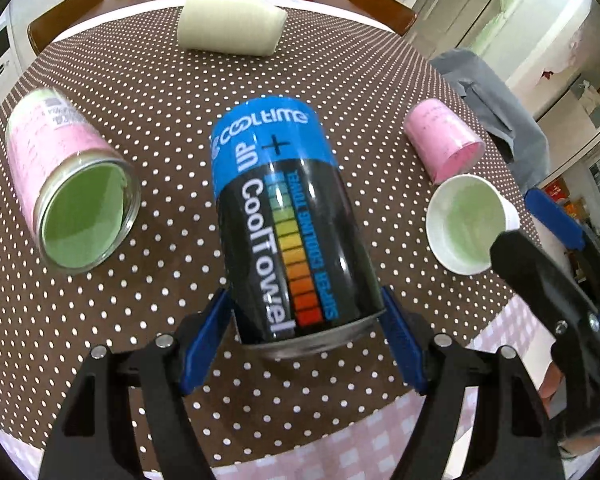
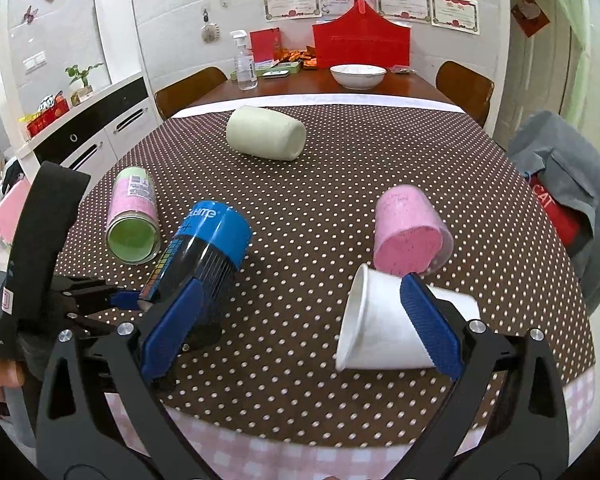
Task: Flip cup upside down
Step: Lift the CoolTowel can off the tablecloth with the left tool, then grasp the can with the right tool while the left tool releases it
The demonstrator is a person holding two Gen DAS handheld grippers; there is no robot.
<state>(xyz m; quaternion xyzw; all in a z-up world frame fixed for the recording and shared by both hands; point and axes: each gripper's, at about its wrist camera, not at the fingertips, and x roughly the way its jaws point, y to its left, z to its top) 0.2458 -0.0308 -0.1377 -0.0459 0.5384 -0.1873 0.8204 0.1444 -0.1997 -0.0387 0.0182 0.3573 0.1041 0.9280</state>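
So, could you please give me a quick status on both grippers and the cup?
Left gripper shut on blue-black can, tilted. Right gripper open, one finger against white paper cup, on its side. Pink cup close behind.

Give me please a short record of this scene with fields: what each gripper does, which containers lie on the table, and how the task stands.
left gripper: jaws on both sides of the blue-black can, near its bottom end; can tilted
right gripper: jaws wide apart, one finger against the white paper cup
white paper cup: on its side, opening towards the can, not flipped
glass jar: on its side, pink label, green inside
pink cup: on its side, behind the white cup
pale cylinder: lying far back
table: brown dotted cloth
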